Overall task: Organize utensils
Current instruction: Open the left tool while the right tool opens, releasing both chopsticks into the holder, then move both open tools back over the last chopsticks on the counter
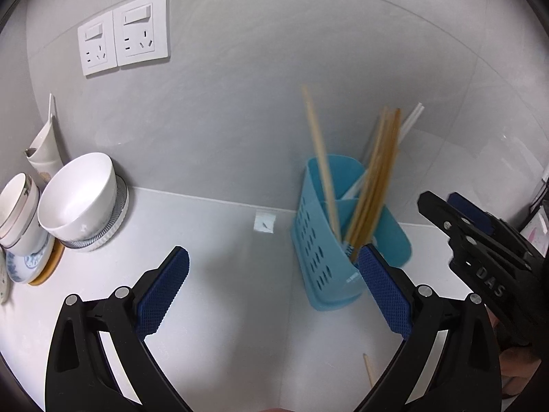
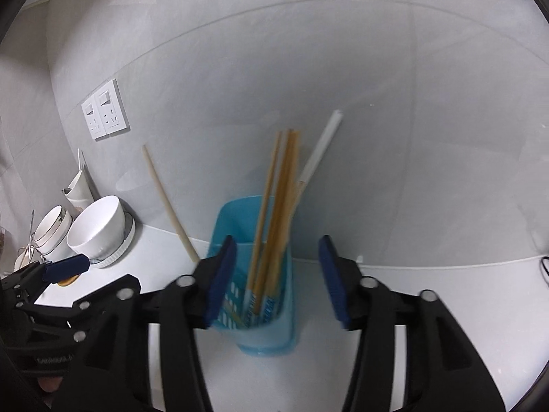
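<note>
Blue plastic, slotted down its sides, makes up the utensil holder [image 1: 329, 240], and it serves as the landmark for everything else. It stands upright on the white counter [image 1: 219, 240] close to the grey wall, probably so that long thin things can lean inside it without rolling off. A bundle of wooden chopsticks [image 1: 374, 185] stands in its far compartment, tips down and tops fanned toward the wall; a single paler chopstick [image 1: 320, 158] leans the other way in the near compartment, and a white stick [image 1: 411, 120] rises behind the bundle. The chopsticks look blurred, so I judge they are unsettled. One more stray chopstick [image 1: 369, 369] lies flat on the counter in front of the holder, so the sorting looks unfinished.

Left of the holder, well apart from it, a white bowl [image 1: 79, 195] sits tilted on a ribbed dish beside stacked cups [image 1: 19, 213], and two wall sockets [image 1: 123, 37] sit above them.

The left gripper [image 1: 274, 292] hovers in front of the holder with its jaws spread wide and nothing between them; its right pad is just beside the holder's front wall, though I cannot tell whether it touches. The right gripper [image 2: 274, 278] is also spread wide and empty, its pads on either side of the holder's upper part without clamping it; contact there is unclear.
</note>
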`<state>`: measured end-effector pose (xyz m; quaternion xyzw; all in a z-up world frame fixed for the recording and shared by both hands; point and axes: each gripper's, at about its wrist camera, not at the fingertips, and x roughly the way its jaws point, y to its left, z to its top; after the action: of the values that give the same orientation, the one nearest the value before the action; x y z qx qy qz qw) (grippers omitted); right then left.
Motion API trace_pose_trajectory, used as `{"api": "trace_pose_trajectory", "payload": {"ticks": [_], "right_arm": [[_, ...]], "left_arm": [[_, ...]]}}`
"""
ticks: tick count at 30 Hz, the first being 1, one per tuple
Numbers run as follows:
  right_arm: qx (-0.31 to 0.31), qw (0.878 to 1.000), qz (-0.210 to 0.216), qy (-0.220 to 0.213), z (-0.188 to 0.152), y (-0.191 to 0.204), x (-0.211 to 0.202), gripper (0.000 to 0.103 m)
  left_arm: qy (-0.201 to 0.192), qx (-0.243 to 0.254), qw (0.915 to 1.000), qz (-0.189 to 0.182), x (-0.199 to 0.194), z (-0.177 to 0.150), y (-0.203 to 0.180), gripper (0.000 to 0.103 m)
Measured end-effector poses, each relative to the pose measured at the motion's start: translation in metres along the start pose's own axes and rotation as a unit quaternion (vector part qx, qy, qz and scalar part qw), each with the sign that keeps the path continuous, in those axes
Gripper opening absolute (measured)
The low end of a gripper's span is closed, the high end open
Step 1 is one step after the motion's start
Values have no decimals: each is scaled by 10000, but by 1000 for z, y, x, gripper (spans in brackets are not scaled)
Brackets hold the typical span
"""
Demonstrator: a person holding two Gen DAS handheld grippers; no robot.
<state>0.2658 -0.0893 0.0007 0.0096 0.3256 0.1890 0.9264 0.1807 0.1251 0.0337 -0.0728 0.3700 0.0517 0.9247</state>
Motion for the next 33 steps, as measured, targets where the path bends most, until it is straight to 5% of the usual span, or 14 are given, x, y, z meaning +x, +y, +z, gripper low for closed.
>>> {"api": "trace_pose_trajectory", "payload": {"ticks": [12, 22, 33], "right_arm": [[209, 9969, -564, 509, -51, -65, -58, 94], [417, 9831, -1220, 1297, -114, -126, -83, 95], [671, 9680, -1383, 1986, -173, -164, -104, 95]], "left_arm": [[596, -107, 9981, -86, -7, -45, -35, 97], [1437, -182, 9893, -193, 7, -104, -70, 97], [2065, -129, 9783, -71, 22, -156, -93, 97]]}}
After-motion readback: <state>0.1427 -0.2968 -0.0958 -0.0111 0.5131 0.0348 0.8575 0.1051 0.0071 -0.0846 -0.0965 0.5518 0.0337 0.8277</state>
